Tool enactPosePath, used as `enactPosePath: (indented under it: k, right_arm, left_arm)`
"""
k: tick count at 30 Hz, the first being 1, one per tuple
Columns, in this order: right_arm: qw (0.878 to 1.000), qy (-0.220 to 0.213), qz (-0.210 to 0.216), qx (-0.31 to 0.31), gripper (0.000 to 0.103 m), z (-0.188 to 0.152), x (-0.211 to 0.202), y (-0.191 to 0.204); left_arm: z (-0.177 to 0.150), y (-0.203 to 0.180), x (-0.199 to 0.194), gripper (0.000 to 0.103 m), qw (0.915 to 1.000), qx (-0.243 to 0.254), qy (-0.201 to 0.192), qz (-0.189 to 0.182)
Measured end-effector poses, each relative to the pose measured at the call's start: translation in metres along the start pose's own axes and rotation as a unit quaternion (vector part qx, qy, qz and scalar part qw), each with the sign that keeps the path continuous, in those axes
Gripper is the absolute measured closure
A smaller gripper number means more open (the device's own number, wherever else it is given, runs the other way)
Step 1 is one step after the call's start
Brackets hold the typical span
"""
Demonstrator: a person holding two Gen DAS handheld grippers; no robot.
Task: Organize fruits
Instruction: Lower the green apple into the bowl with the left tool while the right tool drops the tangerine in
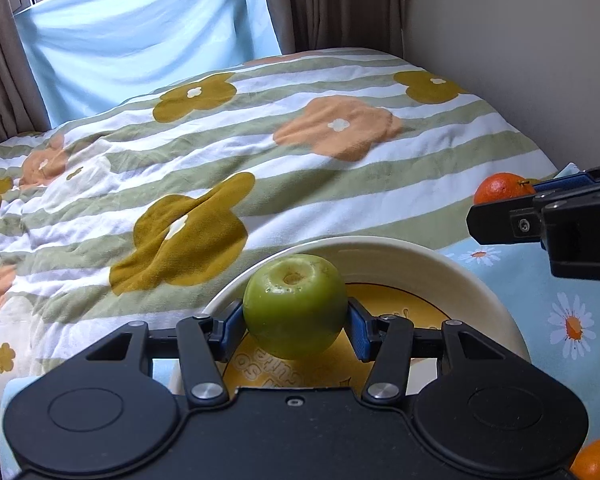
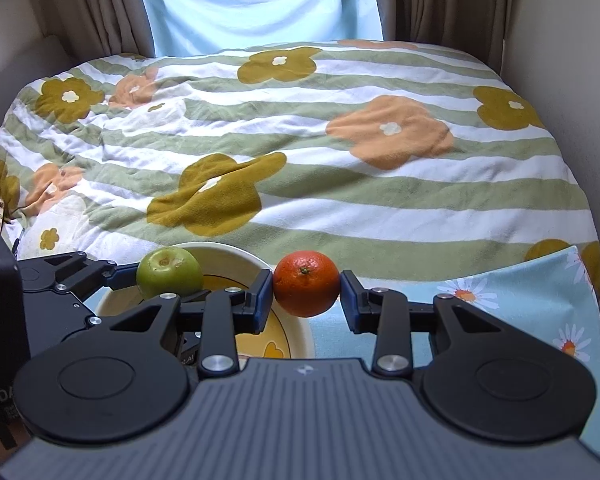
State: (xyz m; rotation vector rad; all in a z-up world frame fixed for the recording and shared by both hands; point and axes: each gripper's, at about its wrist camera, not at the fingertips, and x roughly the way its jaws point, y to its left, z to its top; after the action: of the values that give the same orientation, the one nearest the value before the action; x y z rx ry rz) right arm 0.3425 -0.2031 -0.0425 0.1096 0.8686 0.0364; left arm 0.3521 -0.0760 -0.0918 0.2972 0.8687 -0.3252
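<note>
Behind the work area lies a bed [image 2: 300, 140] with a floral striped quilt. Left gripper [image 1: 296, 326] is clamped on a green apple [image 1: 295, 306] above the bowl [image 1: 440, 272]. Right gripper [image 2: 307, 298] is clamped on an orange [image 2: 306, 283], just beside the bowl rim, over the daisy cloth [image 2: 520, 292].
</note>
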Motion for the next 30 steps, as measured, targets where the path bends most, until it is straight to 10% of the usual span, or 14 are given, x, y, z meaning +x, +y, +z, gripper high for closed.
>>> enactPosePath:
  k: [3,6,30]
  right_arm:
    - [1.0,0.001,-0.002,-0.001,0.052,0.001,0.001,-0.001]
    - [1.0,0.001,-0.002,0.002,0.052,0.002,0.002,-0.001]
    - [0.996,0.04,0.043,-0.063,0.052,-0.034,0.033,0.041]
  left_arm:
    - [-0.002,0.0,0.001,0.042,1.0,0.0,-0.004,-0.005]
    - [0.0,0.002,-0.01,0.013,0.9995,0.003,-0.031,-0.005]
    - [-0.034,0.055,-0.068,0.01,0.9977,-0.046,-0.033,0.039]
